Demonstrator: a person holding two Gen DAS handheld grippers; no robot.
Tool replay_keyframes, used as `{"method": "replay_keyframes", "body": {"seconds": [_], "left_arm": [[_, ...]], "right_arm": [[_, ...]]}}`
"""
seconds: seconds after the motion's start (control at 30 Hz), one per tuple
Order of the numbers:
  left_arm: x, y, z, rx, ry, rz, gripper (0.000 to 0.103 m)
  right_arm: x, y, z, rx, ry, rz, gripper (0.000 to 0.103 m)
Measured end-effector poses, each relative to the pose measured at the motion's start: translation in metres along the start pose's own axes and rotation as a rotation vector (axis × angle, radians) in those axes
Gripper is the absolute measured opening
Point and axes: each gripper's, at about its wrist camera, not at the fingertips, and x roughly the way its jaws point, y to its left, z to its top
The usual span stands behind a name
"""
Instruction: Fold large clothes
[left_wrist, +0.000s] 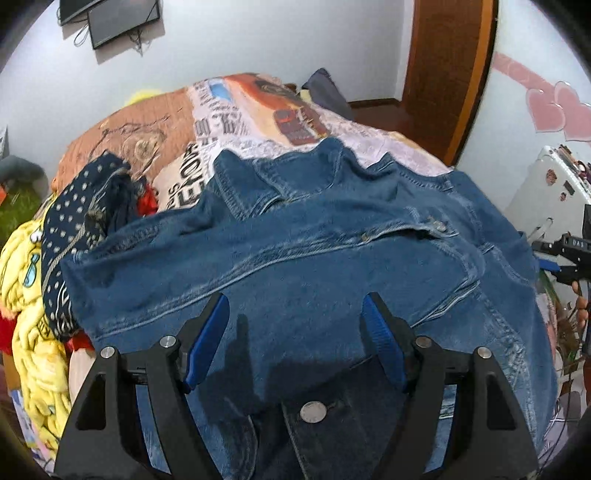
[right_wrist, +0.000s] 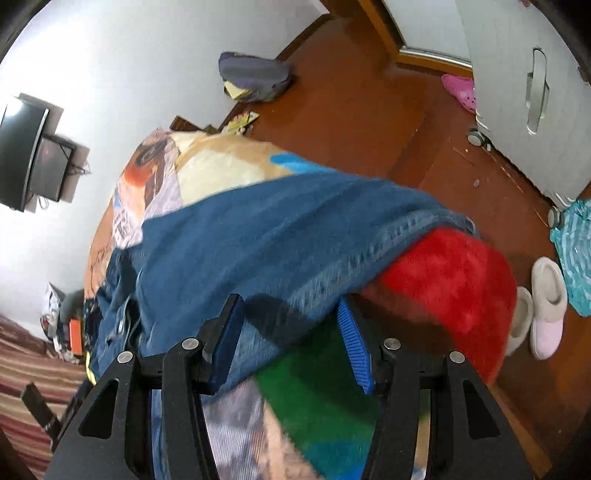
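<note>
A blue denim jacket (left_wrist: 295, 266) lies spread on the bed, front side up, with collar at the far end and snap buttons showing. My left gripper (left_wrist: 295, 310) is open just above the jacket's near part, holding nothing. In the right wrist view the jacket (right_wrist: 258, 236) drapes over the bed's edge. My right gripper (right_wrist: 290, 310) is open over the jacket's hem edge, its fingers on either side of the cloth but not closed on it. The right gripper also shows at the right edge of the left wrist view (left_wrist: 569, 258).
A printed blanket (left_wrist: 229, 125) covers the bed. A pile of clothes, navy polka-dot (left_wrist: 85, 206) and yellow (left_wrist: 33, 332), lies at the left. A red and green blanket (right_wrist: 450, 280) hangs at the bed's edge. Slippers (right_wrist: 546, 306) and a grey bag (right_wrist: 255, 75) lie on the wooden floor.
</note>
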Motion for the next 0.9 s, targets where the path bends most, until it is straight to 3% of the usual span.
{"method": "replay_keyframes", "body": {"seconds": [0.23, 0.33, 0.4, 0.47, 0.6, 0.73, 0.9], "left_arm": [[0.000, 0.006, -0.006, -0.012, 0.012, 0.013, 0.074], [-0.001, 0.004, -0.007, 0.000, 0.003, 0.019, 0.074], [-0.002, 0.004, -0.007, 0.000, -0.003, 0.016, 0.074], [-0.003, 0.005, -0.007, -0.006, -0.006, 0.005, 0.074], [-0.005, 0.007, -0.005, -0.012, -0.017, -0.009, 0.074], [-0.012, 0.010, -0.005, -0.011, -0.041, -0.007, 0.074], [-0.023, 0.018, -0.006, -0.021, -0.064, -0.012, 0.074]], "right_arm": [[0.016, 0.006, 0.015, -0.078, -0.056, -0.123, 0.049], [0.009, 0.015, 0.015, -0.135, -0.076, -0.161, 0.036], [-0.002, 0.022, 0.014, -0.178, -0.099, -0.179, 0.021], [-0.015, 0.027, 0.013, -0.202, -0.123, -0.166, 0.013], [-0.052, 0.056, 0.009, -0.283, -0.209, -0.121, 0.010], [-0.089, 0.107, 0.005, -0.396, -0.283, -0.036, 0.009], [-0.108, 0.179, -0.013, -0.550, -0.315, 0.099, 0.009]]}}
